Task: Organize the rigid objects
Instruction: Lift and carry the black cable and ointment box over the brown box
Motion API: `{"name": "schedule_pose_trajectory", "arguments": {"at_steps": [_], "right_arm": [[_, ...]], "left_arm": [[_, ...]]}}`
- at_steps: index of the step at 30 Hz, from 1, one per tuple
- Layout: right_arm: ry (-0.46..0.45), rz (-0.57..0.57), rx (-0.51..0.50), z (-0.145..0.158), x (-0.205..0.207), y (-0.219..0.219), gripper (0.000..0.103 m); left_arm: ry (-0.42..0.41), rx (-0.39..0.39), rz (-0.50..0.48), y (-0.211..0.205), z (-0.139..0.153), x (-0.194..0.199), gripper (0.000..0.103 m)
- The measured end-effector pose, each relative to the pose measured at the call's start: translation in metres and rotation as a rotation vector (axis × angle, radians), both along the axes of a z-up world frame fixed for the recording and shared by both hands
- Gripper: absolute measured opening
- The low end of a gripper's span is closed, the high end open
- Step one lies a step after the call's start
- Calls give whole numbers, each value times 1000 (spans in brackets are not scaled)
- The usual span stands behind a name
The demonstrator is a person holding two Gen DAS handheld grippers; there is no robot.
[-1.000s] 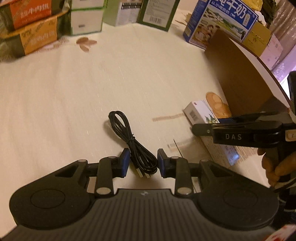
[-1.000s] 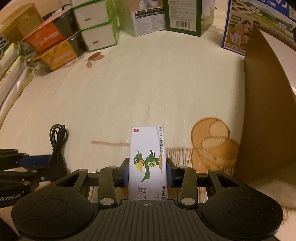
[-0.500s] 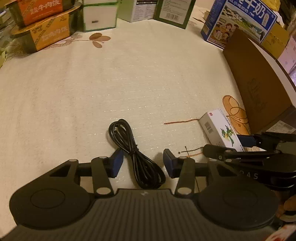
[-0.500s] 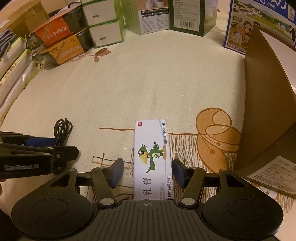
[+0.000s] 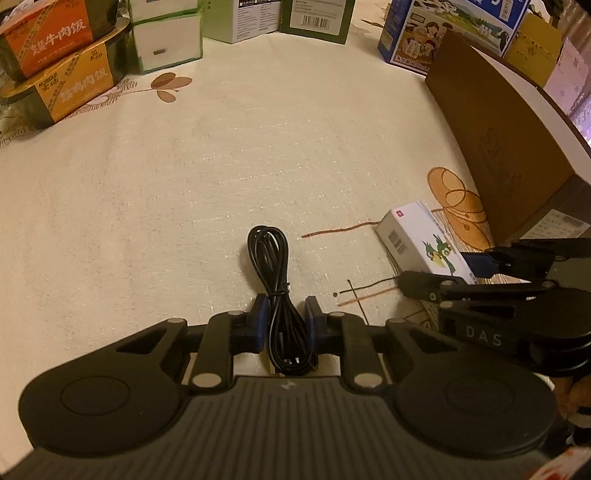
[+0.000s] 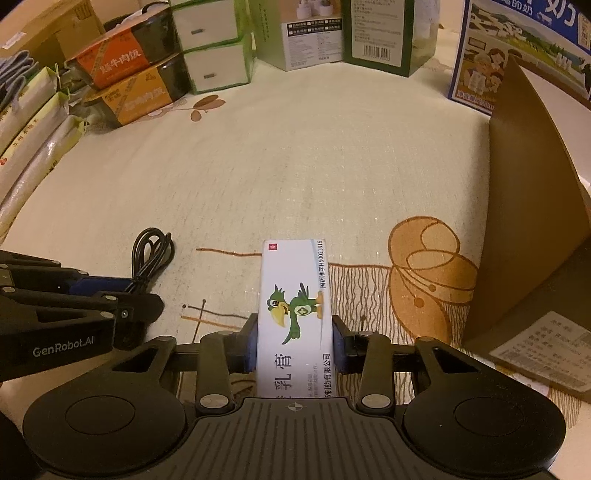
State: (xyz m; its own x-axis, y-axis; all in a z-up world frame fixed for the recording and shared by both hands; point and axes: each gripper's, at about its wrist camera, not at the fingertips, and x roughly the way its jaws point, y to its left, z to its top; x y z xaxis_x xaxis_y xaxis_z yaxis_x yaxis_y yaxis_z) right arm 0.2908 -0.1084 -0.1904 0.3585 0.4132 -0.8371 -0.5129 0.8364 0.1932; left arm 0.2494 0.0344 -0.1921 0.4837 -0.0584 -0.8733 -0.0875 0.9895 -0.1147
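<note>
— Cream cloth over the counter [image 6: 295, 155], printed with brown leaves and rings. Bare and wide through the middle. Hemmed in at the far edge, though?

— Hemmed on three sides. Far left: stacked rice-meal boxes [image 6: 125, 77], then white tissue boxes [image 6: 214, 55]. Along the back: green-edged cartons [image 6: 376, 29]. Far right corner: blue milk carton [image 6: 517, 48]. Right edge: tall brown cardboard flap [image 6: 532, 206], slanting up from a box with a printed label.

— And the left gripper [image 5: 284, 314]?

— Pitched steeply down at the cloth. Fingers just drawn in around the bundled black cable [image 5: 275, 280], blue pads flat against both sides of the bundle near its tie. Loop end lying on the cloth ahead of the tips.

— Right gripper [image 6: 293, 339]?

— Also angled steeply down, just right of the left one, the two well apart from the back row. Fingers just closed further, pads pressed to the long sides of the white ointment box [image 6: 295, 314] with the green parrot. Box lengthwise between them, far end toward the open middle, near the brown ring print and short of the flap.
</note>
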Motion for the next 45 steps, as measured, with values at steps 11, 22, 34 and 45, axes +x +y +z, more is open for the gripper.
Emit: {"name": "schedule_pose_trajectory", "arguments": {"at_steps": [11,22,34,45], "right_arm": [[23,-13,32,12,-14,-16,35],[9,-37,59,24,-30,-31,35],[24,-62,60,24,-33,-40,35],[24,-54,65,22,-33,-39,35]], "left_arm": [[-2,2,-6,-4,10,-11,12],[4,-4,-8,-9,11,-28,10],[10,15,-18,-15,0,-18,16],[-11,18,-11,-13,5,-23,11]]}}
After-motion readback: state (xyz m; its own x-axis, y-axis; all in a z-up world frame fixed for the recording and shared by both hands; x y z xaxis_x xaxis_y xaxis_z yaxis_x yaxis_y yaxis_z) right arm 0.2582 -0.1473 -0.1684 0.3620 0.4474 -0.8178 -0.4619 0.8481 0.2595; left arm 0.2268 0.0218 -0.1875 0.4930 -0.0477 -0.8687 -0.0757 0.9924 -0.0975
